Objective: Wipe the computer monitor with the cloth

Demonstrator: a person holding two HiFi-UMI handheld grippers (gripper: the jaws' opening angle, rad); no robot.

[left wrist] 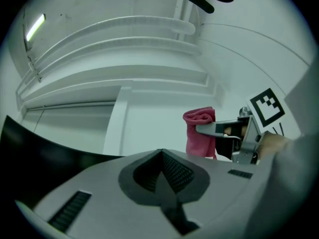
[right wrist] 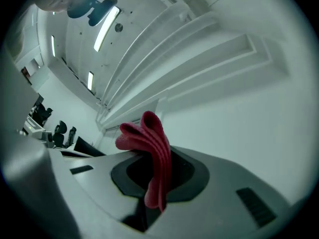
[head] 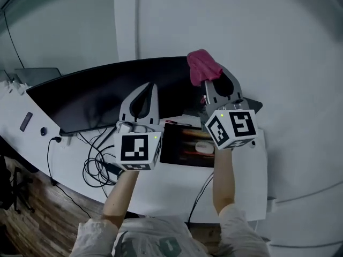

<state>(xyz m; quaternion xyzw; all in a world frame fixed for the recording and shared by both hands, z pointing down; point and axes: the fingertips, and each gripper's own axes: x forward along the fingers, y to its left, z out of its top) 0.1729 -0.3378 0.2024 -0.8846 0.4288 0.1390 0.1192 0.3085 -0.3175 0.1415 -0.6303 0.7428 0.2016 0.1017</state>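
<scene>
A wide black curved monitor (head: 102,92) stands on the white desk, seen from above in the head view. My right gripper (head: 214,82) is shut on a pink cloth (head: 202,66), raised above the monitor's right end. The cloth (right wrist: 152,153) hangs pinched between the jaws in the right gripper view, and shows as a pink cloth (left wrist: 200,131) to the right in the left gripper view. My left gripper (head: 146,92) is shut with nothing in it, held over the monitor's middle, left of the right gripper. The monitor's dark edge (left wrist: 30,151) shows at the left of the left gripper view.
A dark mouse pad (head: 185,146) with a white mouse (head: 203,147) lies on the desk (head: 241,186) under my grippers. Tangled cables (head: 96,162) hang at the desk's front left. A white wall (head: 241,31) rises behind the monitor. Wooden floor (head: 32,218) shows lower left.
</scene>
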